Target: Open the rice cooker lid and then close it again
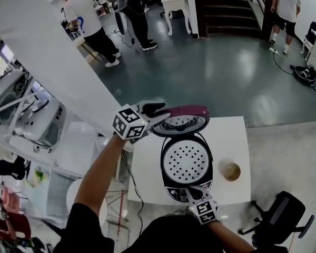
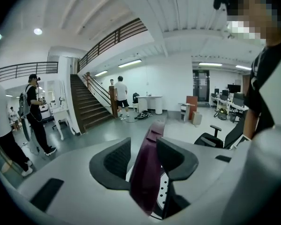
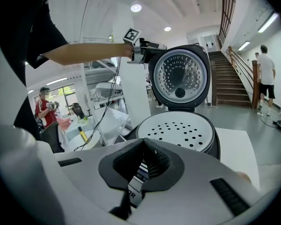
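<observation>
Black rice cooker (image 1: pixel 187 165) stands open — its maroon lid (image 1: pixel 184 121) tipped upright behind.

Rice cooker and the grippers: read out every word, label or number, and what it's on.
"OR": end of a word on the white label behind the shut right gripper; rest hidden.
Its fine print: too small to read.
Marker cube: pattern only, no letters.
Nothing readable on the lid.

From overhead, the right hand-held gripper (image 1: pixel 192 191) covers the front panel of the rice cooker (image 1: pixel 185 162) at 6 o'clock. Whether the left hand-held gripper (image 2: pixel 143 146) truly presses the maroon lid (image 2: pixel 147 182) I can't tell. The brown bowl (image 1: pixel 231 171) at its 3 o'clock is too small to see into.
</observation>
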A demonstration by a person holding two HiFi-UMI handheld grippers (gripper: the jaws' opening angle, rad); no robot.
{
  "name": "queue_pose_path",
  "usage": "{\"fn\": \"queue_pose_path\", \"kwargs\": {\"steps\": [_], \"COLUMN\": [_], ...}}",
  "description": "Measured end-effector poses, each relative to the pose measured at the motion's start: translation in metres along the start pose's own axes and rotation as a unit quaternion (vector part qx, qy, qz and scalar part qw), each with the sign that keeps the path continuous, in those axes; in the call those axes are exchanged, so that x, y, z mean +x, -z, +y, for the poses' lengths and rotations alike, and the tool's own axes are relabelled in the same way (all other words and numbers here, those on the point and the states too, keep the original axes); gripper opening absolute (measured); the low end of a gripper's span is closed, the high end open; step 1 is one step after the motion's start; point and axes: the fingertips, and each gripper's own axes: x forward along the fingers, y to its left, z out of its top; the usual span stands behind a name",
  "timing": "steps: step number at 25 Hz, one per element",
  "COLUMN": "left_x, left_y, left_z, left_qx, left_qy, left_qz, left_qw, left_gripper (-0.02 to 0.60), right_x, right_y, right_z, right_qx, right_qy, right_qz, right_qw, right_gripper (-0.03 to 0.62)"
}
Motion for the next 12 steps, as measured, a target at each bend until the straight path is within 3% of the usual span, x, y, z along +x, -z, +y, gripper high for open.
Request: {"fn": "queue_pose_path", "kwargs": {"steps": [5, 12], "left_x": [0.0012, 0.0043], "left_y": [-0.001, 0.0011], "left_z": [0.0006, -0.0055], "left_qx": [-0.017, -0.039], "left_qy": [0.024, 0.074], "left_qz": [0.007, 0.049], "left_qw": [0.9995, 0.9953], "left_gripper": [0.166, 0.143], "right_x": [-0.0009, 0.0013], "right_y": [-0.0017, -0.0005], "right_z": [-0.0004, -0.001], "right_qx": [0.001, -0.006], "right_qy": [0.0, 0.002], "right_qz": [-0.001, 0.0], "right_qw": [1.0, 1.0], "right_gripper": [0.0, 0.0]}}
